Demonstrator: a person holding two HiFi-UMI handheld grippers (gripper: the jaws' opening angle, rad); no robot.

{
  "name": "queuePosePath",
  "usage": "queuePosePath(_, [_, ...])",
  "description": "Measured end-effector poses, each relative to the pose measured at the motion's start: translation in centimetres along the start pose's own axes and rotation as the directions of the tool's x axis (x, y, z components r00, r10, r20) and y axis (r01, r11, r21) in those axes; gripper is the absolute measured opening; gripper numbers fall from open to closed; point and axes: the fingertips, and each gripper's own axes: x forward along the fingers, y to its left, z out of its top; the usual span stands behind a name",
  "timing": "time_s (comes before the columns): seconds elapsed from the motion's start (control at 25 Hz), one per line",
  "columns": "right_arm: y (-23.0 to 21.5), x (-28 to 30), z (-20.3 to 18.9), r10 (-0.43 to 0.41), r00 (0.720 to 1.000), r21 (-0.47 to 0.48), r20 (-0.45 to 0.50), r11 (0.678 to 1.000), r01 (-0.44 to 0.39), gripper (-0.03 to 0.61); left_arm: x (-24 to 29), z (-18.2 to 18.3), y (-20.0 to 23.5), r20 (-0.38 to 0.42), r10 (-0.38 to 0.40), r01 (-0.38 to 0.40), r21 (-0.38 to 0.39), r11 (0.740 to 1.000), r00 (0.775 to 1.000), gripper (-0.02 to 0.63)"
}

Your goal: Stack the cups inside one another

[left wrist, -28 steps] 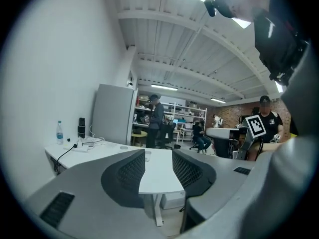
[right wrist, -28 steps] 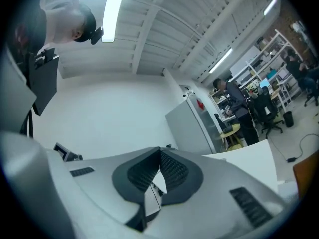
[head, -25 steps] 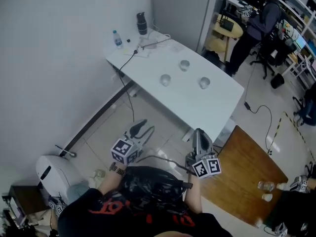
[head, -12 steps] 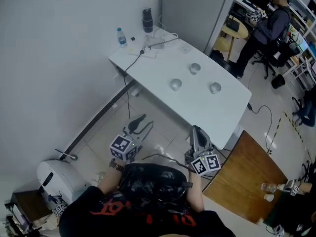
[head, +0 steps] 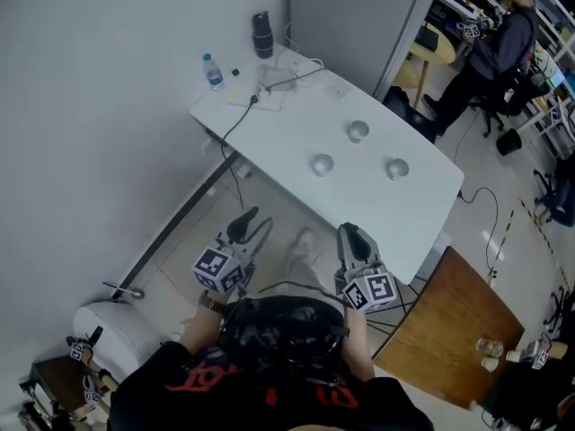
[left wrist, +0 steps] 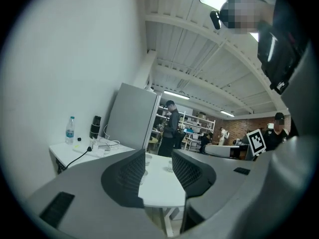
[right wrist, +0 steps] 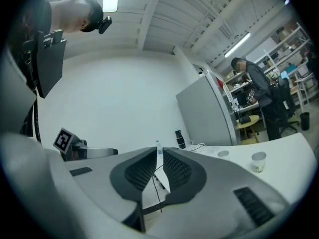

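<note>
Three small clear cups [head: 358, 131] [head: 322, 163] [head: 397, 168] stand apart from one another on the white table [head: 278, 119]. Both grippers hang over the floor short of the table's near edge, pointing at it. My left gripper [head: 249, 221] [left wrist: 158, 166] is open with nothing between its jaws. My right gripper [head: 349, 234] [right wrist: 159, 164] has just been opening its jaws; only a narrow slit parts them and nothing is in it. One cup [right wrist: 258, 162] shows at the right of the right gripper view, well away from the jaws.
At the table's far end stand a water bottle [head: 211, 70] and a dark flask [head: 261, 34], with a power strip and cables [head: 269, 86]. A person [head: 499, 39] stands at the back right. A wooden board [head: 449, 317] lies on the floor at right, a white appliance [head: 108, 321] at left.
Both grippers have come forward toward the table, and the table now sits closer to them in the head view. The cups have not moved.
</note>
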Motion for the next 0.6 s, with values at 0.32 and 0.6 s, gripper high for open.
queuePosePath(0.32, [-4.7, 10.4, 0.5, 0.071, 0.996, -0.132, -0.058, 0.988, -0.079, 0.093, 8.2, 5.1, 5.7, 0.040, 0.010, -0.011, 0.024, 1.000, 0.999, 0.173])
queuePosePath(0.6, [-10.8, 16.2, -7.0, -0.019, 0.942, -0.223, -0.334, 0.973, -0.059, 0.291, 18.1, 9.9, 10.1, 0.080, -0.046, 0.045, 0.006, 0.999, 0.996, 0.164])
